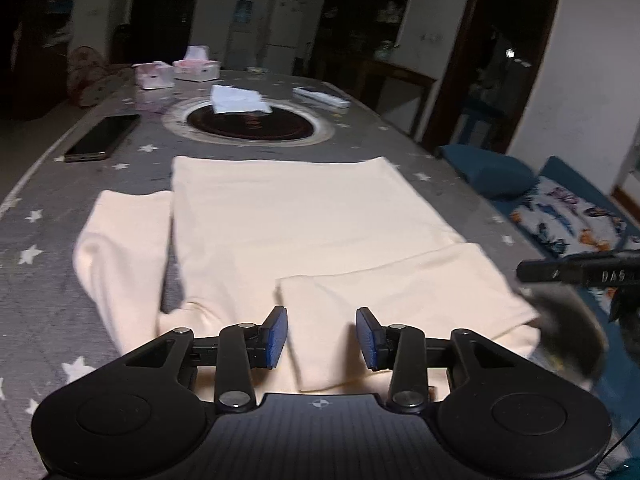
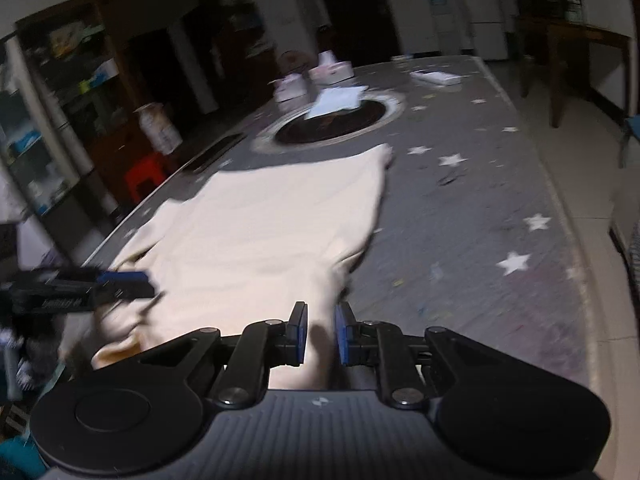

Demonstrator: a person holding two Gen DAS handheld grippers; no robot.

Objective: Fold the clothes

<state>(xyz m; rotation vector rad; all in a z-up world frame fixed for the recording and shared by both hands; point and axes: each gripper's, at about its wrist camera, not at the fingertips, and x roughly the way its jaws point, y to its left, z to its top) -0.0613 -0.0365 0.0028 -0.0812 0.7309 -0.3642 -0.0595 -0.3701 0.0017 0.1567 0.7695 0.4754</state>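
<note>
A cream shirt (image 1: 288, 216) lies flat on the grey star-patterned tablecloth (image 1: 48, 280). Its left sleeve (image 1: 120, 248) is spread out to the side. The right sleeve (image 1: 400, 300) is folded in over the body. My left gripper (image 1: 322, 334) hovers open over the shirt's near edge, and its blue pads (image 1: 276, 336) touch nothing. My right gripper (image 2: 322, 332) is at the shirt's near right side, its jaws a narrow gap apart with a ridge of the shirt (image 2: 248, 232) pinched between them. The other camera sees each gripper only at the frame edge: the right gripper (image 1: 532, 272) and the left gripper (image 2: 124, 284).
Beyond the shirt a dark round inset (image 1: 256, 124) holds a white paper (image 1: 240, 100). A phone (image 1: 100, 140) lies at the left, with tissue boxes (image 1: 196, 68) and a remote (image 1: 320, 98) farther back. A blue cushioned bench (image 1: 492, 172) runs along the table's right side. A red stool (image 2: 146, 176) stands on its left.
</note>
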